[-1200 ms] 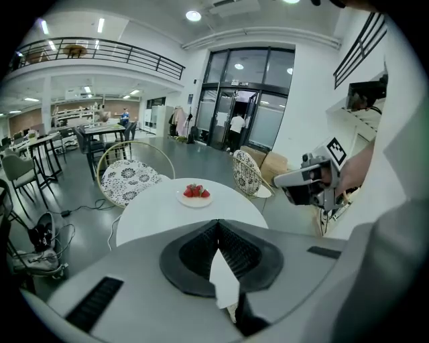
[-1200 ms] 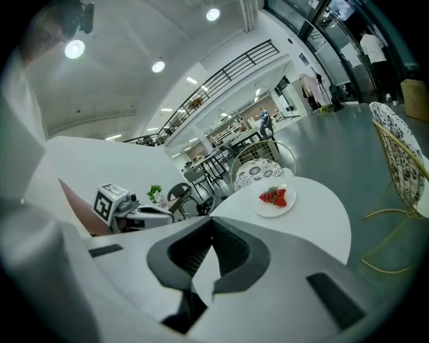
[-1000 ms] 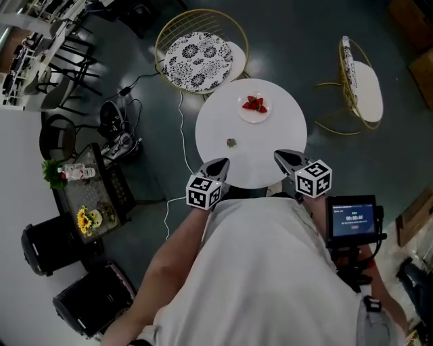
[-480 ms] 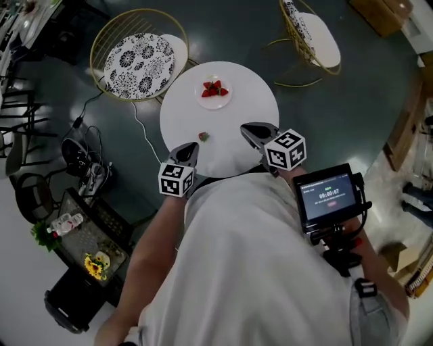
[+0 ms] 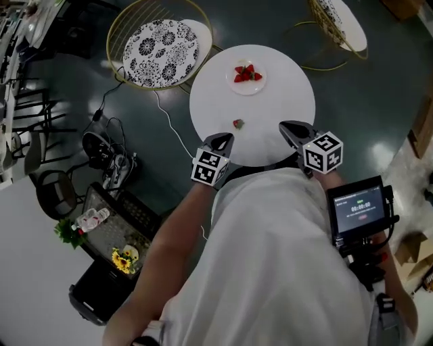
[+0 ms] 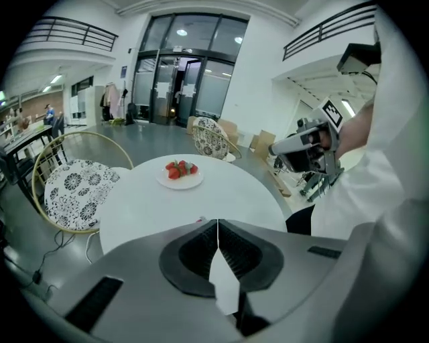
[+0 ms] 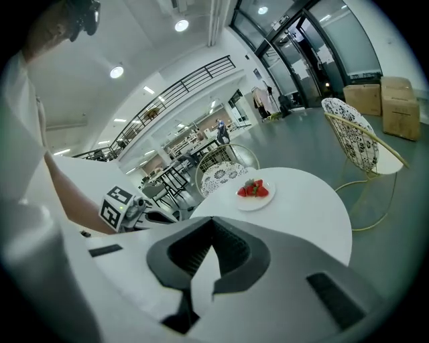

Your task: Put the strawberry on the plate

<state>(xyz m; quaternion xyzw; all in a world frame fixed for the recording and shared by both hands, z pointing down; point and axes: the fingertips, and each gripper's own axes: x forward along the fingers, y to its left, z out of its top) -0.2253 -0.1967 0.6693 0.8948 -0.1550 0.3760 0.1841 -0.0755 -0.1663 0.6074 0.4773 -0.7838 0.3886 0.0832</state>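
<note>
A round white table carries a white plate of red strawberries at its far side. One small strawberry lies alone on the table, nearer me. My left gripper hovers at the near edge just short of that berry, jaws shut and empty. In the left gripper view only a sliver of the strawberry peeks over the shut jaws, with the plate beyond. My right gripper hangs over the near right edge, jaws shut with nothing in them. The right gripper view shows the plate ahead.
A wire chair with a patterned cushion stands beyond the table at left, and a second chair at far right. Cables and gear lie on the floor at left beside a cart with flowers. A small screen sits by my right arm.
Both grippers have dropped lower and edged in over the table's near rim. The left one has rolled and come closer to the lone strawberry. The head view has swung about.
</note>
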